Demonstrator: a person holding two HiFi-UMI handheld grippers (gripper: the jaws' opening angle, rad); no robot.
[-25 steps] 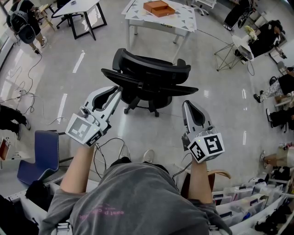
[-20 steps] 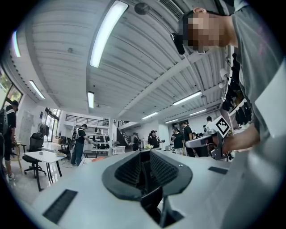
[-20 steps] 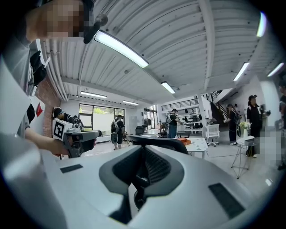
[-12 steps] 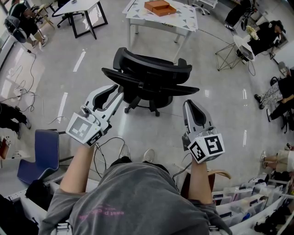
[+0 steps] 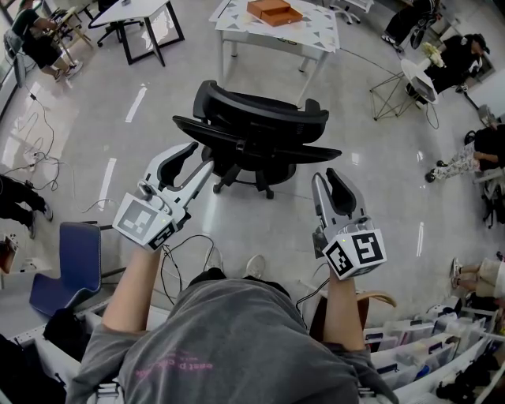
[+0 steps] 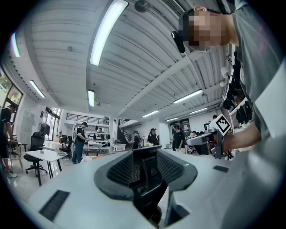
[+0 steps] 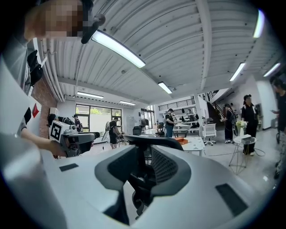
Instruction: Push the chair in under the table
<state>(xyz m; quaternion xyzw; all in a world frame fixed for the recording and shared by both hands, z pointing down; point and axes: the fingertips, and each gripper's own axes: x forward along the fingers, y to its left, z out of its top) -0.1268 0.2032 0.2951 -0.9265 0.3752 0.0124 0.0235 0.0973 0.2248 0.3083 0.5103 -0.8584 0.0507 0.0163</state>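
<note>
A black mesh office chair (image 5: 256, 134) stands on the glossy floor with its back toward me. Beyond it is a white table (image 5: 308, 38) carrying an orange tray (image 5: 272, 11). My left gripper (image 5: 201, 155) reaches level to the left end of the chair's back. Its jaws are opening and nothing is pressed between them. My right gripper (image 5: 325, 175) sits just short of the back's right end, jaws also opening and empty. In the left gripper view the chair (image 6: 145, 152) shows through the gap ahead. The right gripper view frames the chair (image 7: 152, 141) the same way.
A blue chair (image 5: 67, 268) stands at the lower left, with cables (image 5: 185, 252) on the floor near my feet. Another table (image 5: 130, 12) is at the far left and a wire stand (image 5: 390, 95) at the right. People sit and stand around the edges. Shelving (image 5: 442, 347) is at the lower right.
Both grippers' jaws have spread apart, the right one only in the last half second. The hands and the chair have stayed where they were.
</note>
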